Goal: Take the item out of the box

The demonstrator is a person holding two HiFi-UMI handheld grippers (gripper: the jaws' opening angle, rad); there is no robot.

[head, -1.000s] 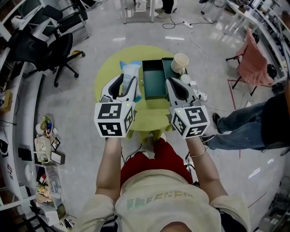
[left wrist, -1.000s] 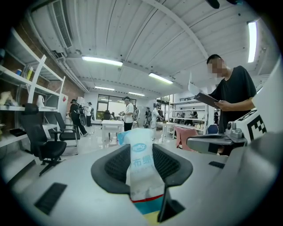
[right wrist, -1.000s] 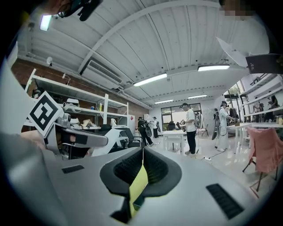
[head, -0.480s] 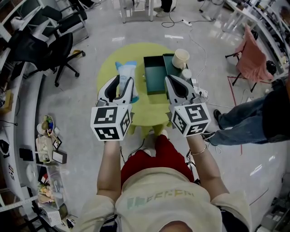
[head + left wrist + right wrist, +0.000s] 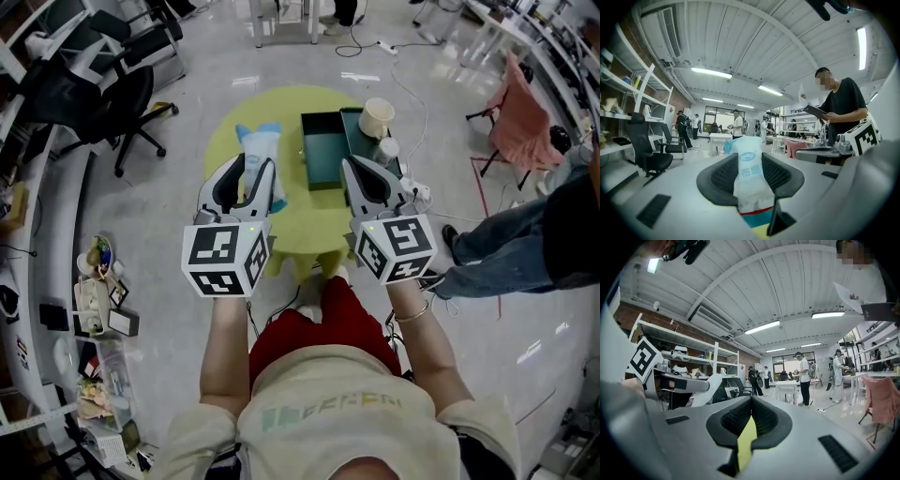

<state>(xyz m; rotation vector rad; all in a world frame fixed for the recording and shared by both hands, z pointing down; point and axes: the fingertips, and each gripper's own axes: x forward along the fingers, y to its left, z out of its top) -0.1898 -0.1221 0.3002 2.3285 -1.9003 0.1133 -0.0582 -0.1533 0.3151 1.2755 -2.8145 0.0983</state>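
Note:
A white pouch with blue ends [image 5: 258, 145] lies on the round yellow table [image 5: 300, 220], left of the dark green box [image 5: 323, 155], whose inside looks bare. My left gripper [image 5: 253, 167] stands open just behind the pouch. In the left gripper view the pouch [image 5: 749, 183] shows in the gap between the jaws of that gripper [image 5: 750, 159], resting on the table. My right gripper [image 5: 354, 169] hovers at the box's near right corner. In the right gripper view it [image 5: 751, 401] is shut, with only a sliver of yellow table showing and nothing held.
A cream cup [image 5: 376, 119] stands on the green lid right of the box, with a small white jar [image 5: 386, 150] beside it. A black office chair [image 5: 112, 103] stands to the left. A person's jeans-clad legs [image 5: 506, 248] are at the right, and cables run across the floor behind the table.
Both grippers have drawn back toward my body. The pouch stays lying on the table, now further out past the left jaws.

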